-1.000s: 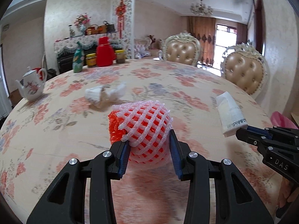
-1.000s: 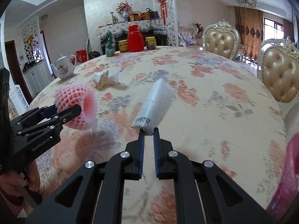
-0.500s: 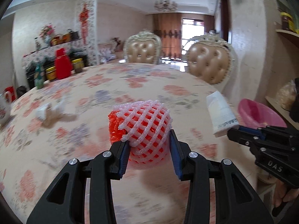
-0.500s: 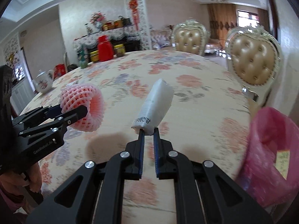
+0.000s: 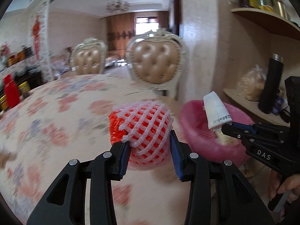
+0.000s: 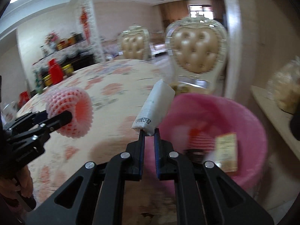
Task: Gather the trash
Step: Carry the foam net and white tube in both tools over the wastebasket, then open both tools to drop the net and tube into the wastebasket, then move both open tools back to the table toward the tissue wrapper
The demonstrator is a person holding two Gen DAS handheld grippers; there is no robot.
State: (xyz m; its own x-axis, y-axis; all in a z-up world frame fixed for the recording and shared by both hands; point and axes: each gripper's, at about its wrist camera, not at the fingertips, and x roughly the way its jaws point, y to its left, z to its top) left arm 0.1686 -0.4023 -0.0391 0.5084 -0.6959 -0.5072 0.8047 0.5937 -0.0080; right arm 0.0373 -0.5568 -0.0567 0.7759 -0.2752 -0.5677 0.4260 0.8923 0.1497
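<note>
My left gripper (image 5: 150, 146) is shut on a pink foam fruit net (image 5: 146, 127) with an orange inner layer, held above the table's right edge. It also shows in the right wrist view (image 6: 71, 116). My right gripper (image 6: 149, 136) is shut on a white packet (image 6: 155, 108) with black print, held over the rim of a pink-lined trash bin (image 6: 243, 116). The packet (image 5: 215, 112) and the bin (image 5: 198, 136) also show in the left wrist view, to the right of the net. The bin holds some scraps (image 6: 226, 150).
The round table has a floral cloth (image 5: 65, 112). Two padded chairs (image 5: 155, 65) stand behind it. A red jug and jars (image 5: 11, 93) sit at the table's far left. A wall shelf on the right carries a black flask (image 5: 270, 86) and a bag.
Both grippers have swung right with their loads, from over the middle of the table to its right edge. The pink bin has come into view and the packet now hangs over it.
</note>
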